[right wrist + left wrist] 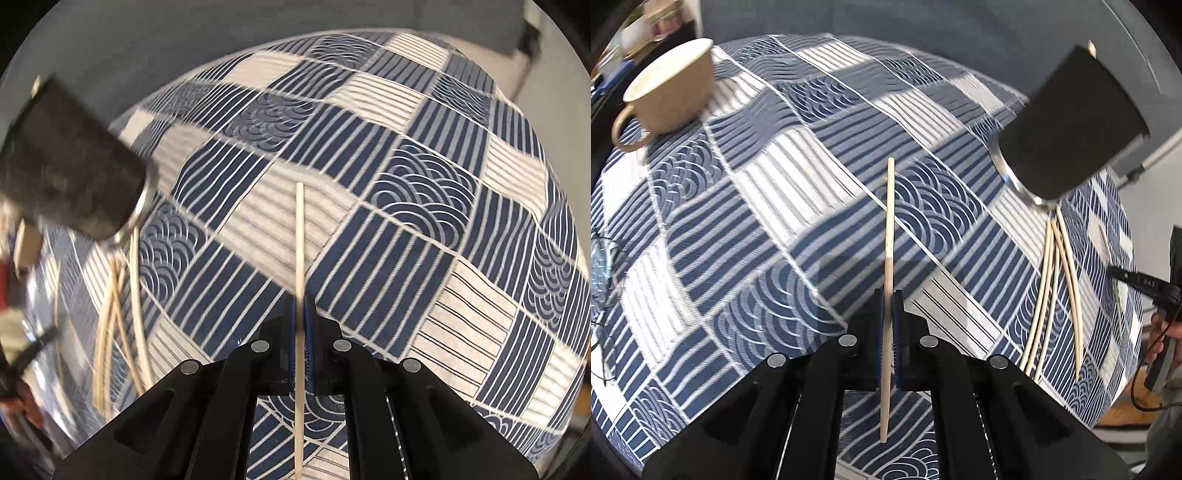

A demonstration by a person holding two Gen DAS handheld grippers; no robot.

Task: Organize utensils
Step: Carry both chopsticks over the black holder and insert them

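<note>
The left tool is gripping one chopstick between its blue pads, its fingers closed on the stick near the middle; the stick is running straight ahead along the fingers, tip forward, tail hanging back under the tool. The right tool is doing the same with a second chopstick, clamped tight and pointing straight out along its own fingers; both sticks are being carried above the patterned cloth on the surface.

Ahead and to the right of the left tool the dark holder is standing, its top edge farthest from the tool and a pale stick end showing there; from the right tool the same holder is lying ahead and to the left; so it is sitting between the two, and neither tool looks clearly nearer. A bundle of loose chopsticks is lying on the cloth just this side of the holder, long axes running roughly toward it. A beige cup is sitting far off to the left tool's front-left.

The coming move probably means tipping each held stick upright over the holder's mouth; both are presently pointing past it.
</note>
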